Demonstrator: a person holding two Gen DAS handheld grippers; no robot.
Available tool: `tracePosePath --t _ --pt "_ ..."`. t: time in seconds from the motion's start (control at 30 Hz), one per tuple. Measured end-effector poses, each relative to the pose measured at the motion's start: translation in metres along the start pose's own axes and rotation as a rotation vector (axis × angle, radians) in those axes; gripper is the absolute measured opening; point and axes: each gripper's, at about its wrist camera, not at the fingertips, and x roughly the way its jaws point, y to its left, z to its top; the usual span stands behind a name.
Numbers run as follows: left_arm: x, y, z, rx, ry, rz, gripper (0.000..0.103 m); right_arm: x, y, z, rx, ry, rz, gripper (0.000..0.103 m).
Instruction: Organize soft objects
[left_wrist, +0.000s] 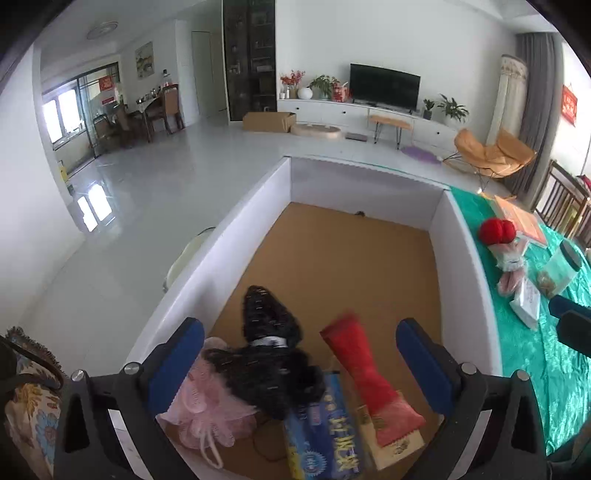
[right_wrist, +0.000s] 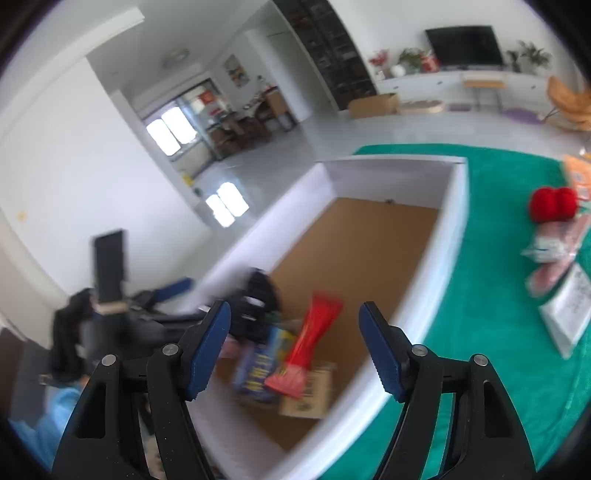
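Left gripper (left_wrist: 300, 352): jaws spread wide, holding nothing, poised over the near end of the box (left_wrist: 463, 236). Blue pads (left_wrist: 177, 356) flank the pile inside.

Right gripper (right_wrist: 295, 347): jaws spread wide, nothing between them, raised above the near right part of the box (right_wrist: 452, 221); the view is motion-blurred.

Box: white walls, brown floor, resting on a green cloth (left_wrist: 532, 354). All contents sit at the near end; the far half of the floor shows bare brown, save one small dark speck by the far wall, too small to identify.

Contents, left to right in the left wrist view:
- Pink puff (left_wrist: 210, 410), mesh, with a white cord loop, against the left wall.
- Black puff (left_wrist: 269, 354), mesh, lying partly on the pink puff and touching the blue pack.
- Blue pack (left_wrist: 325, 439), printed with yellow characters, flat on the floor.
- Red tube (left_wrist: 364, 373), long, tilted, its lower end resting on a tan carton (left_wrist: 399, 443).

In the right wrist view the same items appear as black puff (right_wrist: 258, 302), blue pack (right_wrist: 260, 365), red tube (right_wrist: 310, 347) and carton (right_wrist: 310, 395).

On the cloth, right of the box and well apart from it:
- Red plush (left_wrist: 496, 230), rounded.
- Pink packets (left_wrist: 511, 266), wrapped, just beside the plush.
- Jar (left_wrist: 559, 271), clear with a dark lid.
- White pack (left_wrist: 526, 304).
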Motion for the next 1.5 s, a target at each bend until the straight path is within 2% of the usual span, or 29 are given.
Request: tracePosePath --t 0.13,0.23,0.37,0.47,0.5,0.57,0.67,0.8,0.97,1.03,1.13,1.5 --pt "-0.013 -0.032 0.005 0.035 -0.059 -0.113 0.103 -0.029 -0.062 -0.028 0.002 -0.053 -0.244 0.076" --pt "-0.024 -0.087 0.008 0.103 -0.073 -0.239 0.103 -0.052 -0.118 -0.065 0.041 -0.059 -0.474 0.077" --pt "-0.029 -0.179 -0.011 0.249 -0.015 -0.423 0.103 -0.074 -0.187 -0.113 0.113 -0.02 -0.709 0.077" --pt "-0.018 -0.251 -0.038 0.373 0.045 -0.493 0.103 -0.089 -0.223 -0.135 0.17 -0.014 -0.81 0.077" --pt "-0.01 -0.27 -0.045 0.407 0.062 -0.491 0.103 -0.092 -0.233 -0.141 0.206 -0.009 -0.831 0.077" --pt "0.008 -0.299 -0.053 0.447 0.091 -0.463 0.103 -0.103 -0.244 -0.144 0.281 -0.021 -0.812 0.077" --pt "0.037 -0.319 -0.057 0.468 0.106 -0.417 0.103 -0.116 -0.25 -0.142 0.297 -0.039 -0.879 0.077" --pt "0.081 -0.325 -0.063 0.459 0.152 -0.341 0.103 -0.117 -0.26 -0.148 0.357 -0.014 -0.887 0.077" --pt "0.118 -0.32 -0.073 0.406 0.216 -0.327 0.103 -0.108 -0.266 -0.148 0.363 0.017 -0.899 0.079" --pt "0.124 -0.317 -0.077 0.4 0.232 -0.331 0.103 -0.109 -0.267 -0.15 0.37 0.015 -0.903 0.082" --pt "0.125 -0.317 -0.081 0.416 0.198 -0.33 0.103 -0.109 -0.27 -0.151 0.387 0.004 -0.899 0.085" --pt "0.123 -0.313 -0.082 0.42 0.192 -0.336 0.103 -0.106 -0.27 -0.151 0.381 0.0 -0.901 0.09"
